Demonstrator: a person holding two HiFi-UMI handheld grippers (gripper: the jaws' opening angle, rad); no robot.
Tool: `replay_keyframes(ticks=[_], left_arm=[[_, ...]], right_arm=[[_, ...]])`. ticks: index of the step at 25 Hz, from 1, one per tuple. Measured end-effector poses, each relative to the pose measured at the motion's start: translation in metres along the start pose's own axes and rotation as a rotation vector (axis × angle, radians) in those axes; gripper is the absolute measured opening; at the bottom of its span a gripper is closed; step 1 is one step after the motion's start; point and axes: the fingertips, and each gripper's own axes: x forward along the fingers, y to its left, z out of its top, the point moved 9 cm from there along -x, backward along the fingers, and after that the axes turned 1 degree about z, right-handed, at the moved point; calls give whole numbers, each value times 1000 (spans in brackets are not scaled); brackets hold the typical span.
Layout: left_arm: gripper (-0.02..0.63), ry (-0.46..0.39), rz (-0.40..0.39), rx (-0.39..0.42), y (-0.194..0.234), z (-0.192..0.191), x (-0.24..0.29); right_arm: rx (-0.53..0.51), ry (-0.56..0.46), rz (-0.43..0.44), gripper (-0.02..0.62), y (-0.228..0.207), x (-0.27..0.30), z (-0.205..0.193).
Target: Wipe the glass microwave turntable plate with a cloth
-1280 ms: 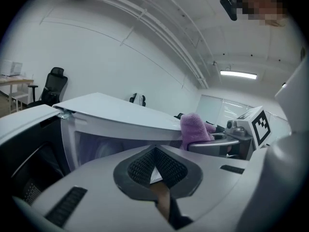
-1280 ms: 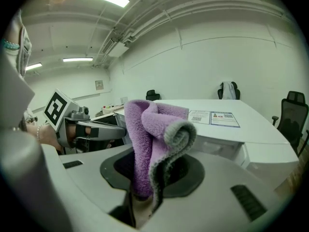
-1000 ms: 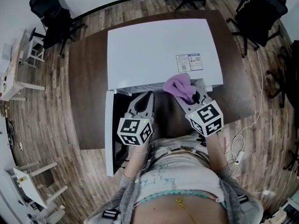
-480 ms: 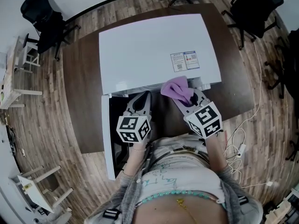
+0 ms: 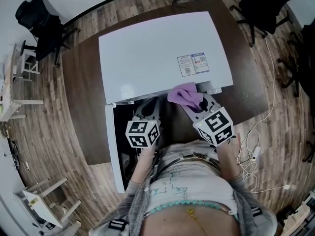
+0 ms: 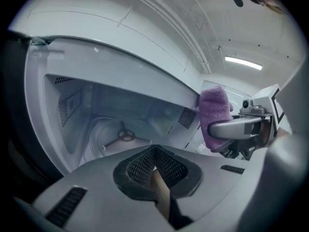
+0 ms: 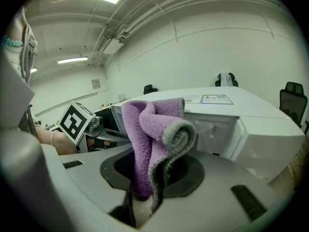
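In the left gripper view the glass turntable plate (image 6: 107,140) lies on the floor of the open white microwave (image 5: 162,53); its hub shows through the glass. My left gripper (image 5: 151,103) is shut and empty, pointing into the cavity mouth just in front of the plate (image 6: 154,164). To its right, my right gripper (image 5: 195,105) is shut on a folded purple cloth (image 5: 185,93), held up at the microwave's front right corner, outside the cavity. The cloth (image 7: 153,129) sticks up from between the right jaws (image 7: 145,199). It shows in the left gripper view too, as a purple cloth (image 6: 215,114).
The microwave stands on a brown table (image 5: 81,82), its door (image 5: 111,146) swung open to the left. Black office chairs (image 5: 42,21) stand round the table on the wood floor. A white cable (image 5: 251,151) lies on the floor at the right.
My left gripper has sunk lower toward the cavity opening, still shut. The right gripper with the cloth has stayed about where it was.
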Motion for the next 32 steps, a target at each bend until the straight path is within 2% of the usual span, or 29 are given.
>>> replay_keyframes(ticks=[6, 17, 21, 25, 29, 31, 32], left_arm=[[11, 40, 3, 7, 7, -8, 10], [11, 92, 19, -76, 23, -25, 28], [12, 71, 40, -173, 29, -31, 31], [14, 25, 25, -381, 34, -40, 30], [26, 11, 42, -436, 34, -47, 30], [74, 9, 44, -485, 34, -53, 31], [75, 9, 47, -505, 34, -55, 32]], right_arm=[[6, 9, 3, 115, -1, 3, -1], [19, 22, -11, 115, -4, 3, -6], [23, 29, -19, 115, -6, 3, -9], [28, 36, -22, 115, -6, 2, -12], [28, 40, -20, 115, -7, 2, -13], [28, 40, -22, 115, -8, 1, -14], [28, 41, -23, 115, -9, 0, -14]])
